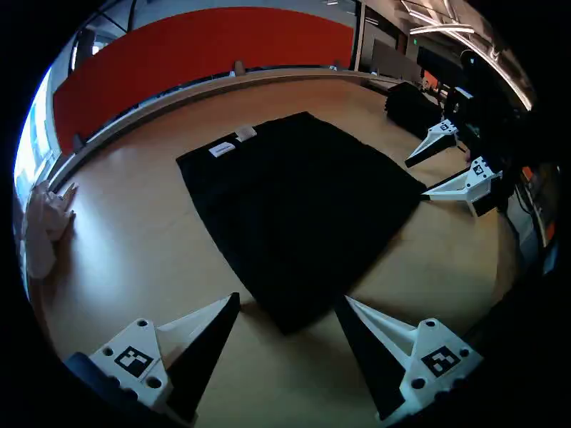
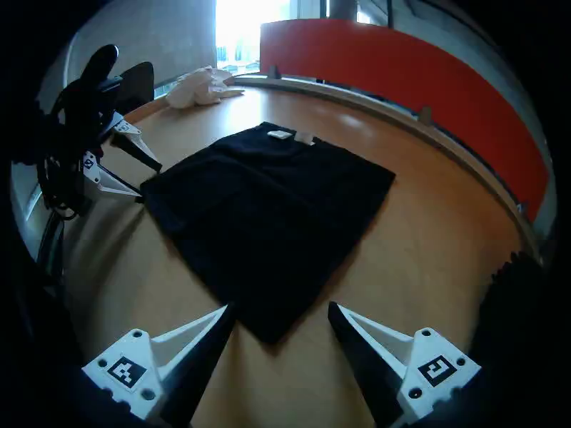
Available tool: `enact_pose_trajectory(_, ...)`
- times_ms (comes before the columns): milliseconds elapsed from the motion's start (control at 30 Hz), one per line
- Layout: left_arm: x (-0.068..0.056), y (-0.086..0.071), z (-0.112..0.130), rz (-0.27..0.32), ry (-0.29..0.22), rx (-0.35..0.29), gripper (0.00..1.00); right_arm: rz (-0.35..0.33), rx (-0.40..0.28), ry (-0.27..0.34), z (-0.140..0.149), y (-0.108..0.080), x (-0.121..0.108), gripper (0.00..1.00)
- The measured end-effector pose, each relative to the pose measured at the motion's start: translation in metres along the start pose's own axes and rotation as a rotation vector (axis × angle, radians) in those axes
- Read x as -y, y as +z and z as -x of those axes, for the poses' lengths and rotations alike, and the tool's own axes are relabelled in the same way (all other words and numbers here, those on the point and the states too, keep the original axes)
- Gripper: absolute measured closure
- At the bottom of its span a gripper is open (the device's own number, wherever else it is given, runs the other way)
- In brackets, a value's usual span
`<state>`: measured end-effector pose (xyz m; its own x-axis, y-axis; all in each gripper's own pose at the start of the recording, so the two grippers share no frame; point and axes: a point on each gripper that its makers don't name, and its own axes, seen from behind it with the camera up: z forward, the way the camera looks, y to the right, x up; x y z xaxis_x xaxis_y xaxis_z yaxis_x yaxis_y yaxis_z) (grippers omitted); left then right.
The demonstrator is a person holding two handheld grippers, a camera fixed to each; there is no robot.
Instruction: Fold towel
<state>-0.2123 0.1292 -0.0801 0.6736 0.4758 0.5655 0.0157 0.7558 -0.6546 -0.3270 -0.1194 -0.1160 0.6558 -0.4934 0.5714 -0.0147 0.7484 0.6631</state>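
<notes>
black cloth towel (image 1: 300,207) flat, 4-cornered | smooth wood table (image 1: 143,235) | left gripper (image 1: 287,298), right gripper (image 2: 280,307) jaws apart

Level: moderate indoor light, darkening toward the rim of both views.
Sources: window (image 2: 250,28) blown out white at the upper centre of the right gripper view; ceiling strip lights (image 1: 442,28) at the upper right of the left gripper view.
Glare: pale sheen on the worktop (image 2: 350,120) below the window.
Shadows: soft and short; the towel (image 1: 300,207) reads as flat black, with little detail.
Distortion: strong fisheye; the orange partition (image 1: 200,50) bows.
Focus: crisp at the centre, softer at the edges.
</notes>
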Motion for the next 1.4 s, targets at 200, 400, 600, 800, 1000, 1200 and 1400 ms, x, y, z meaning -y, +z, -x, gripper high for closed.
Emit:
enact_pose_trajectory(200, -0.002, 0.002, 0.001, -0.005, 0.014, 0.004, 0.03, -0.015, 0.0, 0.005, 0.002, 0.001, 0.002, 0.08)
enact_pose_trajectory(400, -0.002, 0.003, 0.002, -0.024, 0.036, 0.021, 0.11, -0.018, -0.002, 0.008, 0.002, 0.0, 0.003, 0.2)
enact_pose_trajectory(600, -0.003, 0.004, 0.003, -0.035, 0.021, 0.028, 0.23, -0.018, 0.002, 0.016, 0.003, 0.0, 0.002, 0.38)
enact_pose_trajectory(800, -0.004, 0.003, 0.003, -0.041, 0.013, 0.04, 0.38, -0.018, 0.002, 0.026, 0.003, -0.001, 0.001, 0.53)
enact_pose_trajectory(1000, -0.005, 0.004, 0.002, -0.041, 0.01, 0.053, 0.5, -0.022, 0.003, 0.031, 0.003, -0.001, 0.002, 0.57)
enact_pose_trajectory(1200, -0.003, 0.005, 0.0, -0.057, -0.009, 0.065, 0.77, -0.053, 0.007, 0.036, 0.002, 0.001, 0.01, 0.74)
enact_pose_trajectory(1400, -0.003, 0.004, -0.001, -0.059, -0.041, 0.073, 0.84, -0.068, 0.009, 0.036, 0.0, 0.0, 0.016, 0.81)
